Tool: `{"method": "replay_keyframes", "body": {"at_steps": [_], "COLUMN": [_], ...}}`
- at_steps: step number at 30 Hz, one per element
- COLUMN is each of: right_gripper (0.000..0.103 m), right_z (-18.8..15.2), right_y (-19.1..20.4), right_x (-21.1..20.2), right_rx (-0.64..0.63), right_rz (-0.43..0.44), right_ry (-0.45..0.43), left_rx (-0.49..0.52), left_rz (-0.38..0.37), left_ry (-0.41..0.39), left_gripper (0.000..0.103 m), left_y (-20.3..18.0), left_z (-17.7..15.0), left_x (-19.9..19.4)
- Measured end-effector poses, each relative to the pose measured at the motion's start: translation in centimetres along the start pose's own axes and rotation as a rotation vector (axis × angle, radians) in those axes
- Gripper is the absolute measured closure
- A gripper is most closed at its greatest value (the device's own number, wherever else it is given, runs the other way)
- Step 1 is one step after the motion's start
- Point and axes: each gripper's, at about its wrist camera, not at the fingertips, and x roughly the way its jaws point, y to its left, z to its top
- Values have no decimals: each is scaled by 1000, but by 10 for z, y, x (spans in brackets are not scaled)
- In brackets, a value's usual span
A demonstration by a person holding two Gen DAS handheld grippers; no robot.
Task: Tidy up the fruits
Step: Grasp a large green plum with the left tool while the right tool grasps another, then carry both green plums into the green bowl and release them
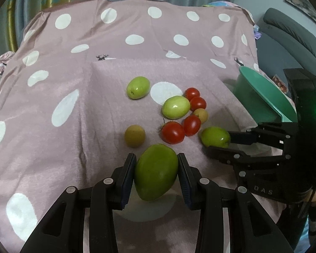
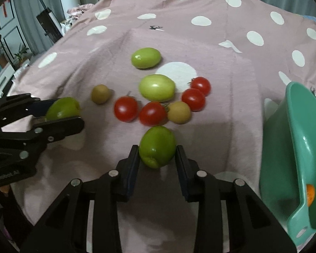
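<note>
In the left wrist view my left gripper (image 1: 157,158) is shut on a large green fruit (image 1: 155,179), with a pad pressed to each side. My right gripper (image 1: 220,142) comes in from the right and grips a smaller green fruit (image 1: 213,136). The right wrist view shows the same: the right gripper (image 2: 157,147) is shut on its green fruit (image 2: 158,141), while the left gripper (image 2: 67,111) holds its fruit (image 2: 61,107) at the left. Between them on the pink dotted cloth (image 1: 73,147) lie two more green fruits (image 1: 138,87) (image 1: 176,107), several red tomatoes (image 1: 172,132) and two brown round fruits (image 1: 134,136).
A mint green bowl (image 2: 295,139) stands tilted at the right edge of the cloth, with something orange (image 2: 310,191) inside. A grey chair (image 1: 290,40) is behind it. The cloth drops off at the far edge towards curtains.
</note>
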Motion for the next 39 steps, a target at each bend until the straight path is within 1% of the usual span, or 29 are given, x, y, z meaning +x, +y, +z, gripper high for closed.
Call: {"method": "replay_keyframes", "body": {"at_steps": [8, 14, 19, 31, 39], "right_gripper": [68, 68, 68, 68, 68], "right_z": [0, 0, -2, -14, -22], "right_y": [10, 6, 0, -28, -55], "right_x": [-21, -41, -54, -78, -89], "right_rx": [14, 30, 44, 99, 144], "right_rz": [63, 84, 91, 94, 85], "right_ry": [-65, -120, -158, -229, -271], "left_rx": [25, 47, 60, 127, 184], "left_rz": [62, 115, 143, 201, 220], "left_ry": [-38, -73, -93, -105, -106], "left_gripper": [64, 63, 63, 63, 63], "left_y": [-10, -22, -30, -63, -89], "left_z": [3, 9, 12, 22, 32], "left_x": [-15, -26, -32, -33, -26]}}
